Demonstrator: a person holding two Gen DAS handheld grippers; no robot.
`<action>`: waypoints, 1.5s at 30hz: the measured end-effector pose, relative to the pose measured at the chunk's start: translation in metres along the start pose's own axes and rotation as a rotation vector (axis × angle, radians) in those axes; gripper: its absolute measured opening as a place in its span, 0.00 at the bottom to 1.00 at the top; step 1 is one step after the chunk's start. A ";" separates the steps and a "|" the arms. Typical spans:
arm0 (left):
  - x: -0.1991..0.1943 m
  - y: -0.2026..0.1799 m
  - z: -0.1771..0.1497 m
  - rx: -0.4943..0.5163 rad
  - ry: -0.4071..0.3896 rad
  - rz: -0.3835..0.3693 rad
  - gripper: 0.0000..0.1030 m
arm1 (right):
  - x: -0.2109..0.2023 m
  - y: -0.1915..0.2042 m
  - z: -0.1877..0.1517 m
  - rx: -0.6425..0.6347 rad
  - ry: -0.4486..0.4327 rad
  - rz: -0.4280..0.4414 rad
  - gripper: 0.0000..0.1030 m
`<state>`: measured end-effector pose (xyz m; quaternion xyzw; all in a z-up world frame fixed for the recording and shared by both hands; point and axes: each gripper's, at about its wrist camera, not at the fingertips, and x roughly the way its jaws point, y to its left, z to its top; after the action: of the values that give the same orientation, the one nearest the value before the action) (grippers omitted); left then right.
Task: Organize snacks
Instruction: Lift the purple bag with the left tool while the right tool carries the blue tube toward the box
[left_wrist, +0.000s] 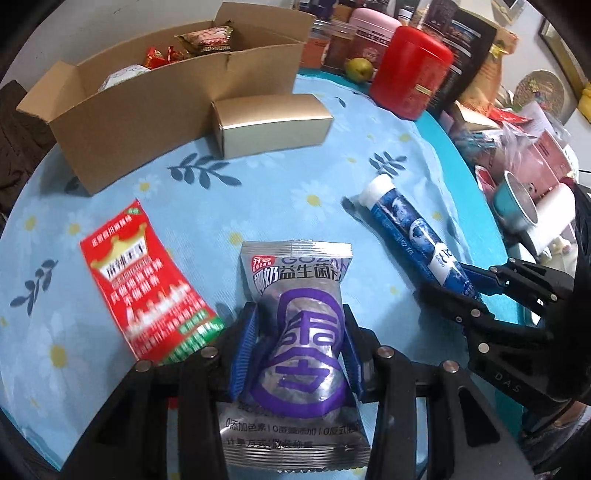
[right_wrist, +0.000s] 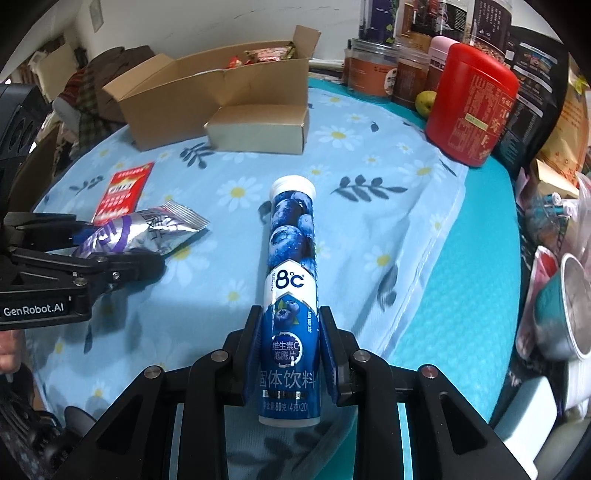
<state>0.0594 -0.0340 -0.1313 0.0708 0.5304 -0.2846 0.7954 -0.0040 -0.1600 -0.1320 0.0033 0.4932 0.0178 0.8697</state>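
Left tongs (left_wrist: 299, 343) are clamping a silver-and-purple foil snack packet (left_wrist: 299, 332); right tongs (right_wrist: 290, 354) are clamping a blue cylindrical tablet tube (right_wrist: 291, 280). Ahead of both is lying the open brown cardboard box (left_wrist: 155, 110), behind a small gold carton (left_wrist: 273, 122). Keeping both grips firm and clearing the box wall seems advisable. A daisy-print blue cloth (right_wrist: 369, 206) is covering the cluttered bench.

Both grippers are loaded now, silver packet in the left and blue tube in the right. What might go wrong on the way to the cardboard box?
1. The right gripper holds the blue tube near its base, most of its length sticking out; it may pivot or slip.
2. The gold box sits right against the cardboard box; a low carry could knock it.
3. The silver packet in the left gripper is soft, glossy foil and might slide out.
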 end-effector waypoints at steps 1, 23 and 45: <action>-0.001 0.000 -0.001 0.001 0.001 0.001 0.41 | -0.002 0.001 -0.002 -0.004 0.003 0.003 0.28; 0.016 -0.026 -0.007 0.083 -0.056 0.156 0.73 | -0.008 0.000 0.001 -0.014 0.013 0.053 0.53; 0.007 -0.003 -0.011 0.003 -0.119 0.183 0.47 | 0.010 0.019 0.005 -0.116 -0.041 0.053 0.30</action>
<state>0.0511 -0.0341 -0.1413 0.1030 0.4733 -0.2153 0.8479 0.0047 -0.1403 -0.1379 -0.0335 0.4732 0.0693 0.8776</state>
